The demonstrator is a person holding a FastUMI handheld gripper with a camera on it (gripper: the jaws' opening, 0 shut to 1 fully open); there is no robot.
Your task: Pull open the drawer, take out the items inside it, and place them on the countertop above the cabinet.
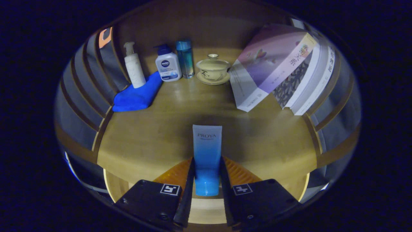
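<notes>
Jaws [207, 175] clamped on both sides of the blue tube [207, 151], held above the wooden table [154, 138]. Beyond: blue cloth [138, 95], white pump bottle [134, 66], lidded teacup [213, 69], leaning books [276, 64] — open tabletop just ahead.

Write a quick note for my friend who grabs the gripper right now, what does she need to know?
Gripper: shut on the blue tube, both fingers pressing its cap end, tube held over the countertop.
Already standing at the back: white pump bottle on a blue cloth, lotion bottle, clear blue bottle, lidded cup, books.
Done: tube taken out.
Left: set it down, let go, check the drawer for more.
</notes>
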